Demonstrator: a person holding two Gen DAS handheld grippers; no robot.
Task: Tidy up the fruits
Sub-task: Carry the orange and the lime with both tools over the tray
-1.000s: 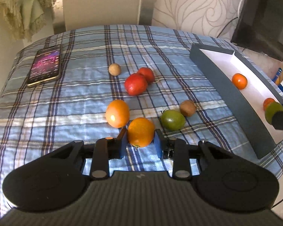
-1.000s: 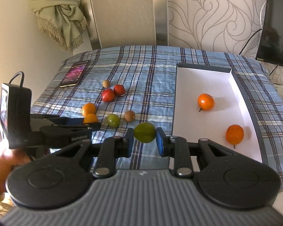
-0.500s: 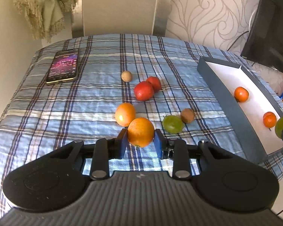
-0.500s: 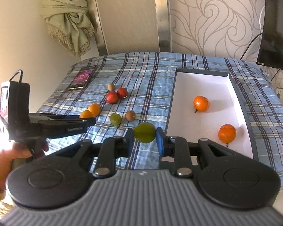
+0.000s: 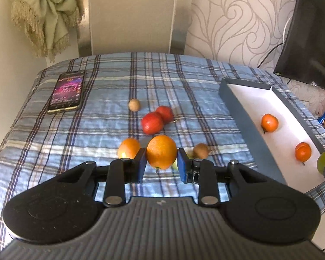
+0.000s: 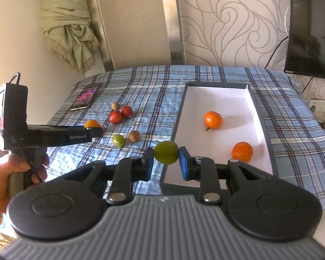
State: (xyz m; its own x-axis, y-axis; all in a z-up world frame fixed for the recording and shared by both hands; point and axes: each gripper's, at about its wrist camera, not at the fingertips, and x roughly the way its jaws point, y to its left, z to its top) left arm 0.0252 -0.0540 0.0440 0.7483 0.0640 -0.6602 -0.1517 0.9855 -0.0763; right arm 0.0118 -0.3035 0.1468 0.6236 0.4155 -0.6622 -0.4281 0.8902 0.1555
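Observation:
My left gripper (image 5: 161,165) is shut on an orange (image 5: 161,155) and holds it above the plaid cloth. My right gripper (image 6: 166,161) is shut on a green fruit (image 6: 166,155) near the front left corner of the white tray (image 6: 262,130). Two oranges (image 6: 213,119) (image 6: 242,151) lie in the tray. On the cloth lie another orange (image 5: 129,147), two red fruits (image 5: 152,122), two brown fruits (image 5: 201,150) (image 5: 134,104) and a green fruit (image 6: 118,140). The left gripper shows in the right wrist view (image 6: 97,131).
A phone (image 5: 67,92) lies at the cloth's far left. A green curtain (image 6: 69,28) hangs at the back left. A dark screen (image 6: 312,26) is at the back right. Wall outlet and cables (image 6: 320,106) sit right of the bed.
My left gripper has lifted the orange off the cloth and risen. My right gripper has risen too, still holding the green fruit near the tray's front left corner.

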